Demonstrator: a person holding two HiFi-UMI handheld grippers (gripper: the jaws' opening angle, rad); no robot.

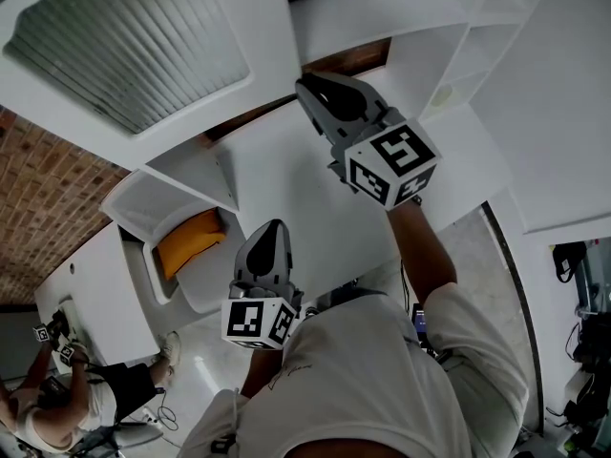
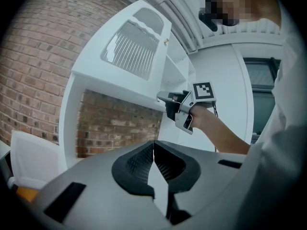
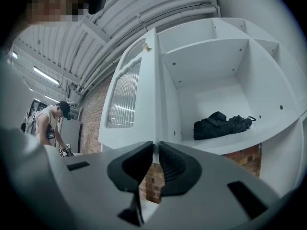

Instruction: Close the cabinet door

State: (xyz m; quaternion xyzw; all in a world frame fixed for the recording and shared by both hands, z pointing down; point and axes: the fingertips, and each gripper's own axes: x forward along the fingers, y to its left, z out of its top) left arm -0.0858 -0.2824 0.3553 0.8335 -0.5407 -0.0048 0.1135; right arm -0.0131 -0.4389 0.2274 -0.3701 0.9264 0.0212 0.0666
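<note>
Left claw [image 2: 153, 143], right claw [image 3: 156, 143] clenched empty; right gripper view shows shelved black bag [image 3: 218, 123].

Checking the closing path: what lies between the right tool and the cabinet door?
Nothing; the right gripper view shows only bare air between the right tool and the cabinet door edge.

Setting: industrial hall or lab. Evidence: bare brick wall [image 2: 29, 56], exposed ceiling pipes [image 3: 158, 4], strip lights [image 3: 45, 74], freestanding white cabinet unit [image 3: 211, 61], second person [image 3: 48, 123] working nearby.
</note>
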